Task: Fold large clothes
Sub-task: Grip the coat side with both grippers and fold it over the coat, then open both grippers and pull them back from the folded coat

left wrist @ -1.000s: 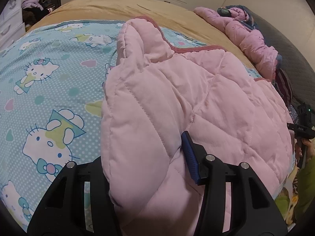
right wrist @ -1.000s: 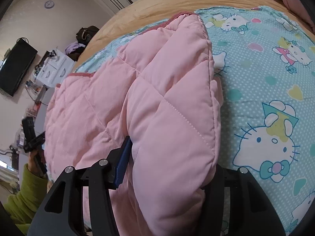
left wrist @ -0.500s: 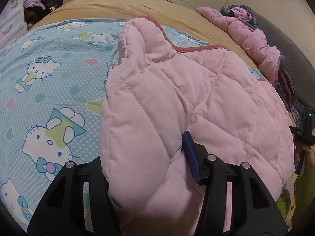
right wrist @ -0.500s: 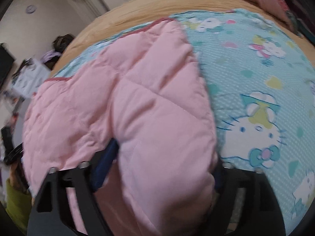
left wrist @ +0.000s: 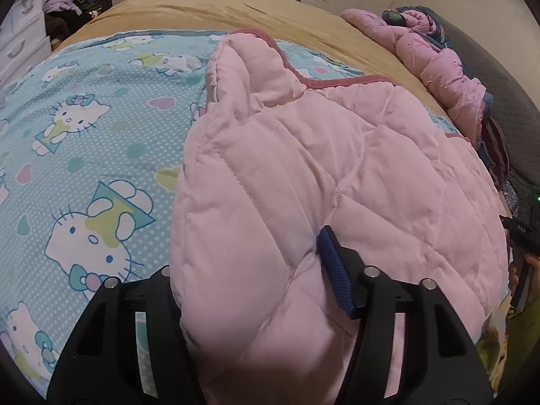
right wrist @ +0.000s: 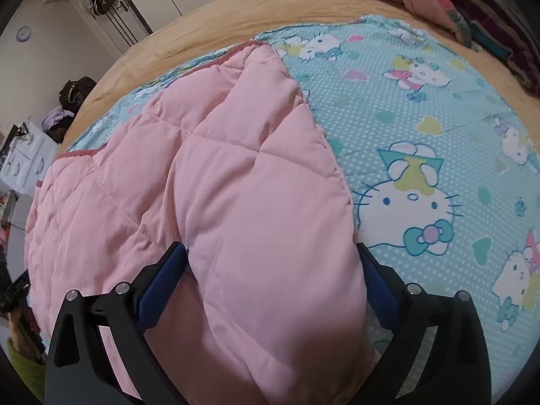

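The right gripper [right wrist: 270,260] is opening, jaws wide, a thick fold of the pink quilt [right wrist: 209,182] between them, the pads barely touching it; the left gripper [left wrist: 246,270] is opening too, its blue pad [left wrist: 334,270] against another fold; the quilt lies doubled on the cat-print sheet [left wrist: 77,141], over a tan blanket [left wrist: 216,6].

Pink quilt [right wrist: 256,202] — between opening claw [right wrist: 270,270]

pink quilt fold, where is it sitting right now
In both wrist views the pink quilt fold lies doubled over on the cartoon-cat sheet, its near edge between the opening left claw and right claw.
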